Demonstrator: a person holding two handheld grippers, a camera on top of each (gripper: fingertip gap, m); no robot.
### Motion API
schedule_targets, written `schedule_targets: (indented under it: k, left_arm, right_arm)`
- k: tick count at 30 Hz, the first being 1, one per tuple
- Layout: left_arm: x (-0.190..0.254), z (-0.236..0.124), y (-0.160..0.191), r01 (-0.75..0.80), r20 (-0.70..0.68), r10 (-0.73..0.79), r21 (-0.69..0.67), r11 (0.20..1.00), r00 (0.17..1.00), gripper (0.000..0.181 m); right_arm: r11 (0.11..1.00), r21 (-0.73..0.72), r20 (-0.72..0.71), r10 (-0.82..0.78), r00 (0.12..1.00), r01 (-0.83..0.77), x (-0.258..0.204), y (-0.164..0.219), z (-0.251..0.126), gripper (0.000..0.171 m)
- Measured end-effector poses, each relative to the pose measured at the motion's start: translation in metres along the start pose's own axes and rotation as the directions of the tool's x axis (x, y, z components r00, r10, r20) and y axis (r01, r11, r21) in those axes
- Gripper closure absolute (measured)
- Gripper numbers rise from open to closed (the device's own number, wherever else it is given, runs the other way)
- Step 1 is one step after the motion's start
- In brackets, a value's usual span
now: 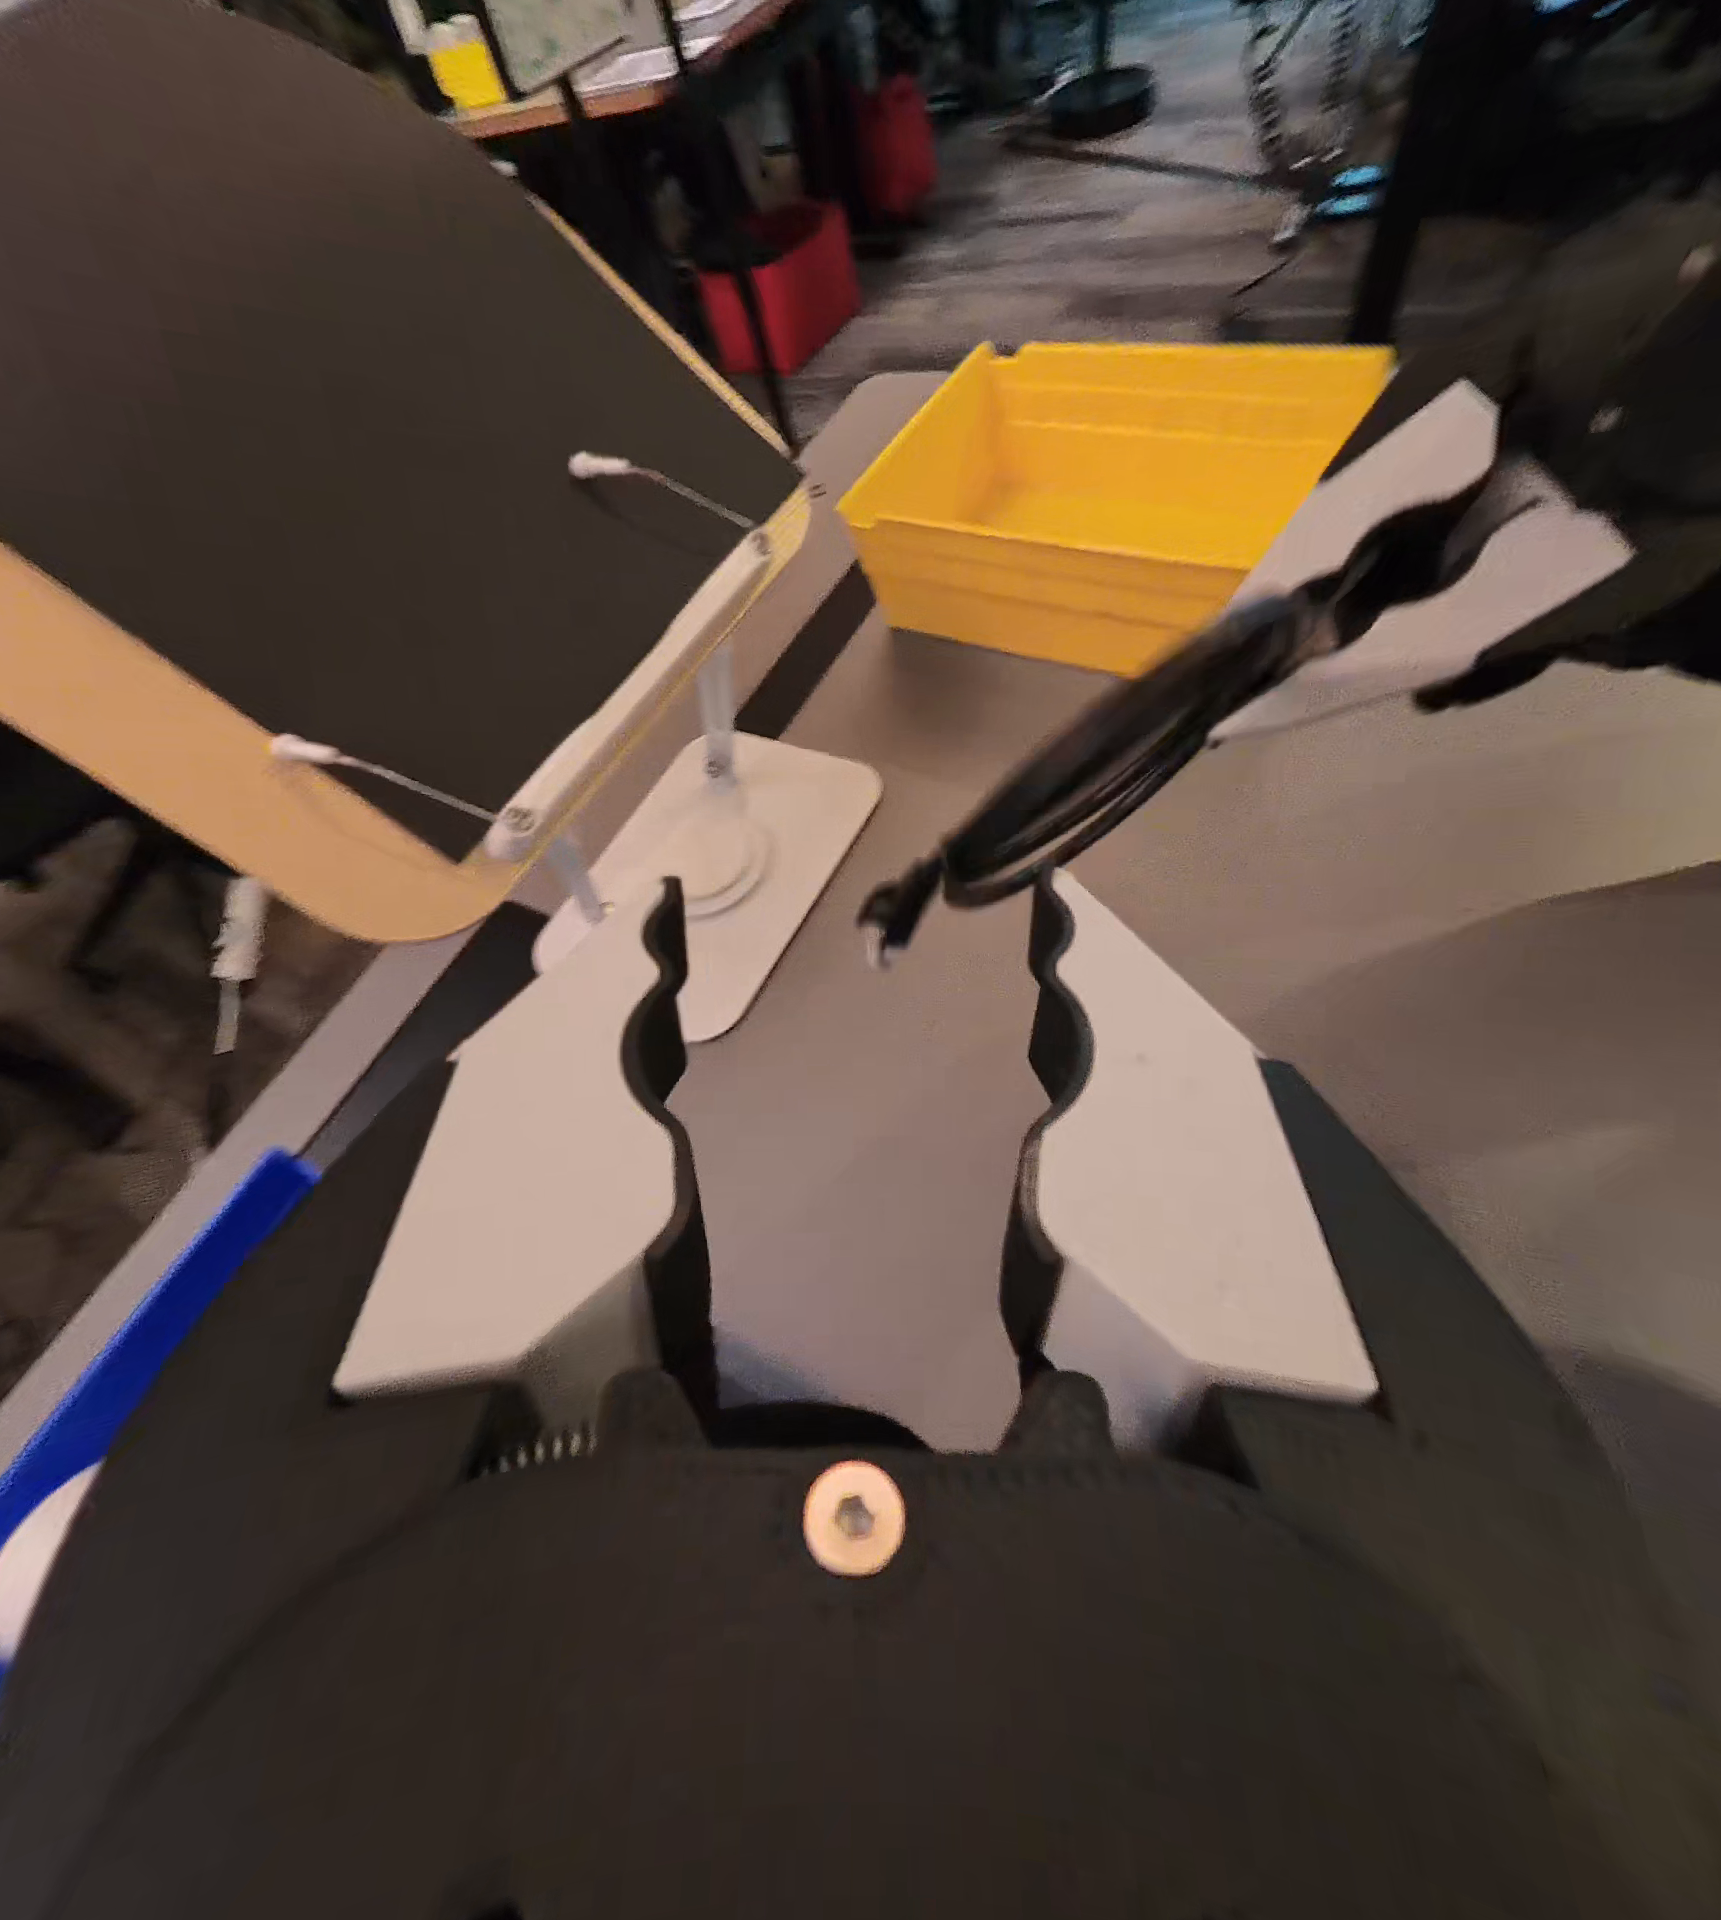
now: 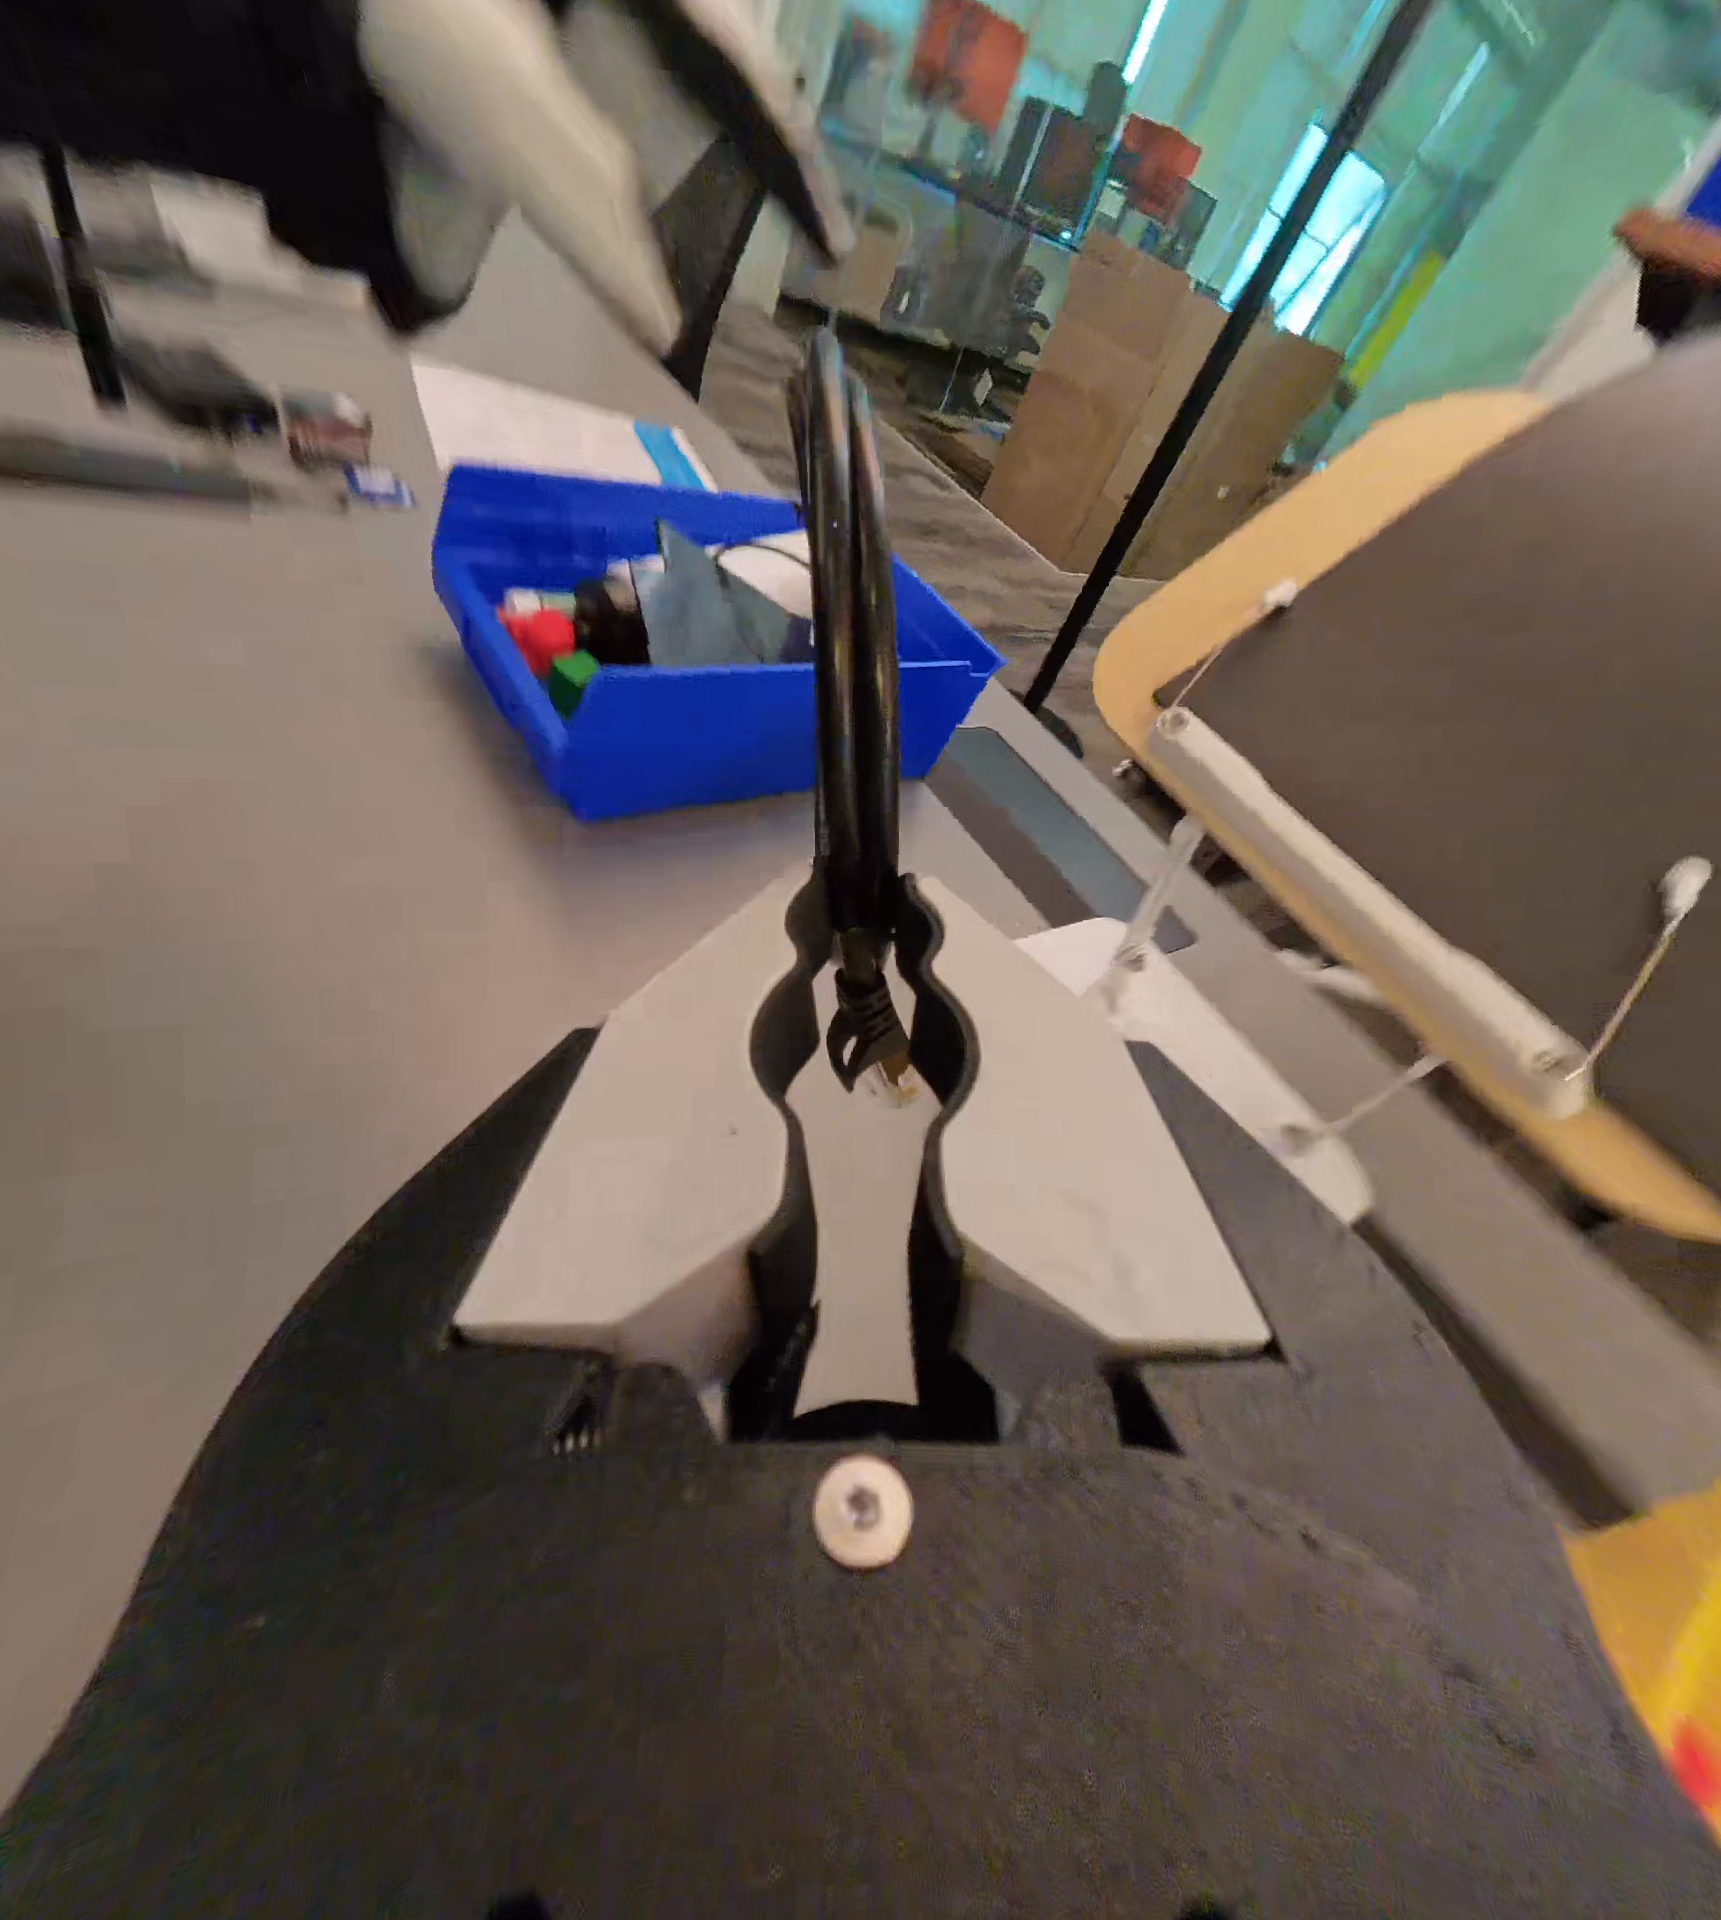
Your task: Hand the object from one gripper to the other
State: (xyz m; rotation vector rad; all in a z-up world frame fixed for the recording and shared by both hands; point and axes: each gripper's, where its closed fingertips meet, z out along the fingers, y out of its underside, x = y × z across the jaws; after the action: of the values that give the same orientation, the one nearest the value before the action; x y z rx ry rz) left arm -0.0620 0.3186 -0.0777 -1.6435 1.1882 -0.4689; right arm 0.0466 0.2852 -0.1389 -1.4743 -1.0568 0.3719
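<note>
Two grippers are in play, and I have a coiled black cable (image 2: 851,623) pinched between the tips of my right gripper (image 2: 861,914), its plug end hanging back into the gap between the two grey fingers. The coil stands up and away from that gripper, raised above the grey worktop (image 2: 160,831). In the left wrist view the same cable (image 1: 1095,758) reaches in from the right, held at its far end by the right gripper (image 1: 1396,582), and its near end with the plug hangs just beyond my left gripper (image 1: 851,904), close to that gripper's right fingertip; I cannot tell whether they touch. The left gripper's jaws are spread wide with nothing between them. A yellow bin (image 1: 1095,509) sits farther off on the worktop, and a blue bin (image 2: 731,717) holding small coloured pieces stands beyond the cable in the right wrist view. A white stand base (image 1: 731,862) lies left of the left gripper's tips.
</note>
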Motion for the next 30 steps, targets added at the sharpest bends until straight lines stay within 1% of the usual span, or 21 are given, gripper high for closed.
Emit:
schedule_targets:
  k: [1, 3, 5, 6, 8, 10, 11, 13, 17, 19, 21, 22, 24, 26, 30]
  left_arm:
    - [0.001, 0.001, 0.006, -0.019, 0.046, 0.019, -0.005, 1.0, 0.999, 0.121]
    - [0.006, 0.008, 0.018, -0.025, 0.116, 0.026, -0.011, 1.0, 0.993, 0.119]
    - [0.015, 0.015, 0.023, -0.053, 0.185, 0.048, 0.022, 0.998, 0.982, 0.123]
    - [0.023, 0.021, 0.025, -0.105, 0.212, 0.099, 0.017, 0.994, 0.972, 0.123]
    - [0.036, 0.032, 0.029, -0.288, 0.308, 0.284, -0.033, 0.957, 0.908, 0.127]
    - [0.055, 0.048, 0.03, -0.452, 0.364, 0.451, -0.088, 0.888, 0.815, 0.127]
    - [0.065, 0.056, 0.029, -0.511, 0.371, 0.509, -0.1, 0.854, 0.777, 0.128]
    - [0.078, 0.07, 0.027, -0.582, 0.378, 0.586, -0.139, 0.801, 0.716, 0.127]
    - [0.086, 0.091, 0.019, -0.592, 0.415, 0.59, -0.14, 0.794, 0.693, 0.125]
    - [0.088, 0.102, 0.018, -0.566, 0.418, 0.562, -0.129, 0.814, 0.713, 0.123]
    - [0.089, 0.11, 0.02, -0.535, 0.421, 0.531, -0.12, 0.836, 0.736, 0.123]
    - [0.087, 0.112, 0.02, -0.53, 0.432, 0.527, -0.124, 0.839, 0.732, 0.125]
    - [0.079, 0.114, 0.023, -0.489, 0.458, 0.491, -0.133, 0.862, 0.741, 0.134]
    - [0.069, 0.115, 0.028, -0.432, 0.476, 0.441, -0.136, 0.892, 0.761, 0.137]
    - [0.068, 0.115, 0.029, -0.408, 0.474, 0.416, -0.124, 0.904, 0.776, 0.153]
  right_arm:
    - [0.995, 0.026, -0.001, 0.096, 0.995, -0.096, 0.003, -0.001, 0.0, 0.162]
    - [0.956, 0.086, -0.002, 0.28, 0.96, -0.279, 0.011, -0.002, 0.001, 0.162]
    - [0.898, 0.129, 0.003, 0.423, 0.906, -0.42, 0.018, -0.002, 0.002, 0.161]
    - [0.871, 0.145, 0.004, 0.475, 0.88, -0.47, 0.022, -0.001, 0.003, 0.161]
    - [0.823, 0.167, 0.021, 0.548, 0.836, -0.543, 0.024, -0.001, 0.005, 0.162]
    - [0.784, 0.181, 0.036, 0.598, 0.801, -0.594, 0.024, -0.002, 0.008, 0.162]
    - [0.765, 0.189, 0.047, 0.619, 0.784, -0.615, 0.023, -0.003, 0.01, 0.162]
    - [0.724, 0.202, 0.072, 0.661, 0.747, -0.66, 0.022, -0.005, 0.013, 0.162]
    - [0.665, 0.234, 0.09, 0.712, 0.697, -0.71, 0.021, -0.006, 0.017, 0.161]
    - [0.636, 0.247, 0.111, 0.731, 0.673, -0.731, 0.018, -0.007, 0.02, 0.161]
    - [0.629, 0.258, 0.126, 0.731, 0.671, -0.734, 0.014, -0.01, 0.022, 0.161]
    - [0.625, 0.261, 0.132, 0.732, 0.668, -0.736, 0.012, -0.01, 0.024, 0.161]
    - [0.618, 0.269, 0.137, 0.735, 0.664, -0.739, 0.009, -0.011, 0.025, 0.161]
    - [0.605, 0.282, 0.145, 0.74, 0.657, -0.744, 0.007, -0.012, 0.025, 0.161]
    - [0.601, 0.301, 0.149, 0.738, 0.659, -0.741, 0.007, -0.015, 0.025, 0.161]
